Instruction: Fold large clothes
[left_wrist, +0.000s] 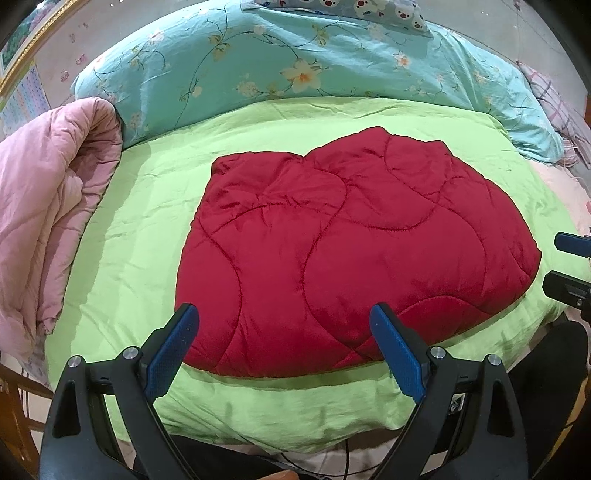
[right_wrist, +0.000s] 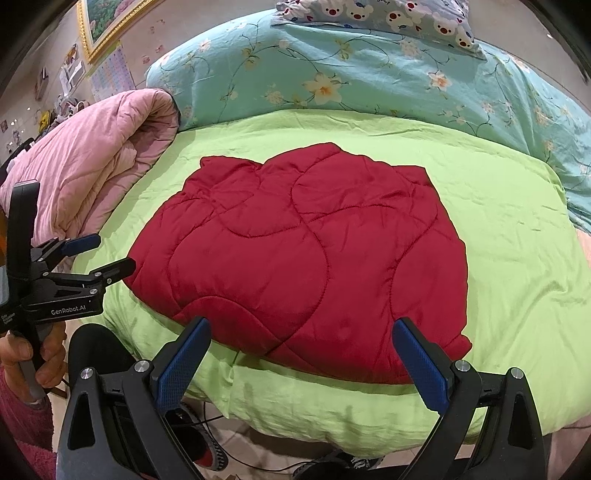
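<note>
A red quilted garment (left_wrist: 343, 254) lies folded into a thick pad on the green sheet (left_wrist: 133, 236), also in the right wrist view as the red garment (right_wrist: 303, 254) on the green sheet (right_wrist: 509, 258). My left gripper (left_wrist: 284, 317) hovers open over its near edge, touching nothing. My right gripper (right_wrist: 303, 328) is open above the garment's near edge, empty too. The left gripper (right_wrist: 105, 253) shows at the left of the right wrist view, held by a hand (right_wrist: 40, 358). The right gripper (left_wrist: 554, 260) pokes in at the right edge, open.
A pink quilt (left_wrist: 48, 206) is bundled at the left of the bed. A teal floral duvet (left_wrist: 295, 62) and a bear-print pillow (left_wrist: 369, 11) lie at the back. Beyond the near bed edge are the floor, cables and a shoe (right_wrist: 207, 446).
</note>
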